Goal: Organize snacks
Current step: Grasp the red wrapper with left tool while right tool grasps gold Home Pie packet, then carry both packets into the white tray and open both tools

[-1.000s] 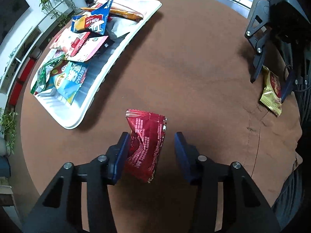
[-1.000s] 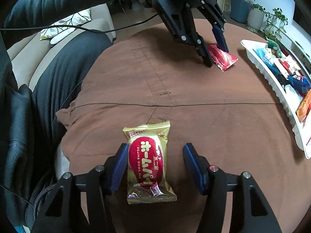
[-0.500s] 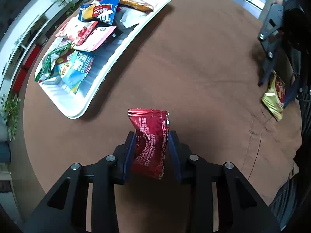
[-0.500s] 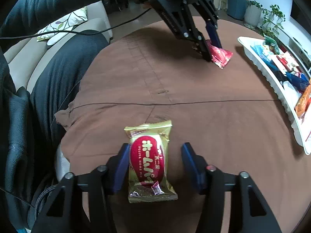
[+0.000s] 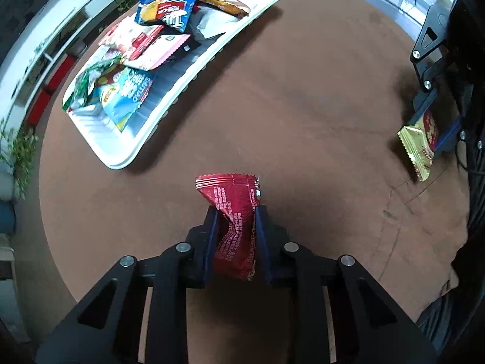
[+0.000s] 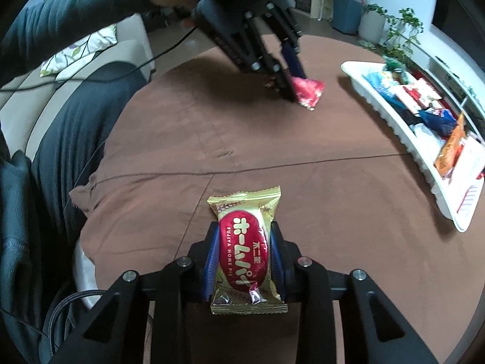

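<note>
My left gripper is shut on a dark red snack packet and holds it above the brown tablecloth; the packet is squeezed at its middle. My right gripper is shut on a gold snack packet with a red oval label, lifted off the cloth. The left gripper with the red packet shows in the right wrist view. The right gripper with the gold packet shows at the right in the left wrist view. A white tray with several snack packets lies at the far left.
The round table wears a brown cloth with creases near its right edge. The white tray runs along the right in the right wrist view. A sofa with a patterned cushion and potted plants stand beyond the table.
Both grippers have closed on their packets, the left on the red one and the right on the gold one. Both packets have risen off the cloth.
</note>
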